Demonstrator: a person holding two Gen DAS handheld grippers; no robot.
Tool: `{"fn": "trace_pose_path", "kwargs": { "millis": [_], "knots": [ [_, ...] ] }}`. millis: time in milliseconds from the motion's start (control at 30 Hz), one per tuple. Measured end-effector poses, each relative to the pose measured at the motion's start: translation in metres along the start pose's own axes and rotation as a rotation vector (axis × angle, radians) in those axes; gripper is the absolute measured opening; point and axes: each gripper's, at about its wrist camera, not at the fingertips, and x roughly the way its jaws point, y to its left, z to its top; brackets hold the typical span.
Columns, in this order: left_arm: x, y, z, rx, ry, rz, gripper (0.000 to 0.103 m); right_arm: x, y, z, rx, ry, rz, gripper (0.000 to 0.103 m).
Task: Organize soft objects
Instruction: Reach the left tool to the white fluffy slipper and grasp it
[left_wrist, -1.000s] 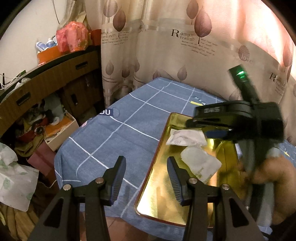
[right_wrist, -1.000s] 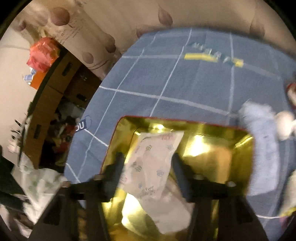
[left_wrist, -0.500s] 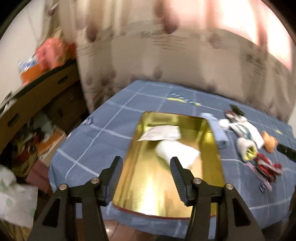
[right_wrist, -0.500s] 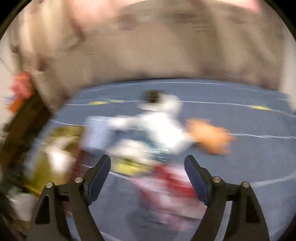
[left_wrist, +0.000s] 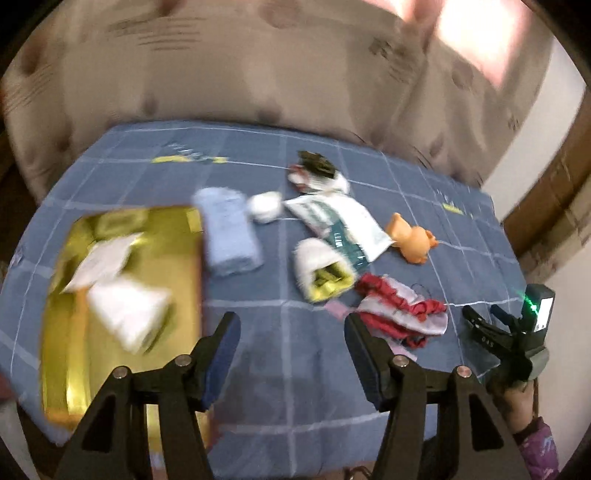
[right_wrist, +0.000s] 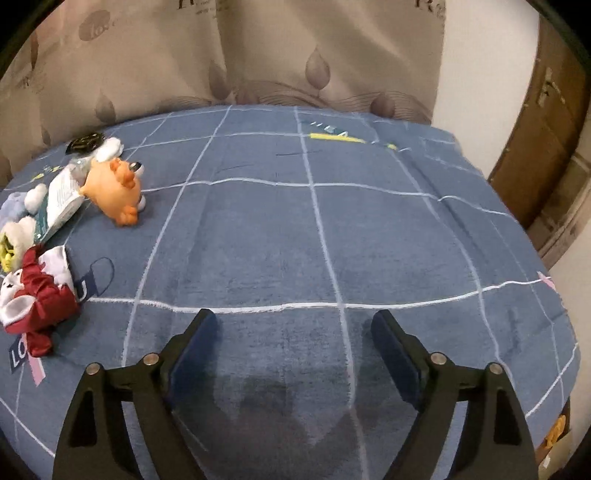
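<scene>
Orange plush toy (right_wrist: 116, 192) on its side, folded blue towel (left_wrist: 229, 230) beside gold tray (left_wrist: 62, 369), crumpled red-white cloth (left_wrist: 399, 314)

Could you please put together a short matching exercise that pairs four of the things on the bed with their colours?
Things:
1. tray
2. folded towel
3. plush toy
4. crumpled garment

Colours:
A. red and white
B. gold
C. orange
D. light blue

Pairs: 1-B, 2-D, 3-C, 4-A
</scene>
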Motion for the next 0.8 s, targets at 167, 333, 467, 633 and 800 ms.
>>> {"fn": "trace_pose_path", "kwargs": {
  "millis": [167, 333, 467, 633, 800],
  "knots": [
    [0.055, -0.039, 0.037, 0.111, 0.07, 0.012, 0.06, 0.001, -0.005, -0.001, 0.04, 0.011, 0.081, 0.085],
    [0.103, -0.042, 0.061, 0.065, 0.163, -0.071, 0.06, 0.002, -0.001, -0.002, 0.015, 0.007, 0.114, 0.088],
    [0.133, -0.041, 0.07, 0.032, 0.227, -0.057, 0.06, 0.003, 0.0, -0.002, 0.002, 0.004, 0.127, 0.088],
    [0.155, -0.035, 0.068, 0.013, 0.269, -0.057, 0.057, 0.002, -0.002, -0.004, 0.016, 0.002, 0.147, 0.089],
    [0.159, -0.024, 0.056, -0.05, 0.237, -0.071, 0.031, 0.002, -0.003, -0.004, 0.024, 0.002, 0.153, 0.09]
  ]
}}
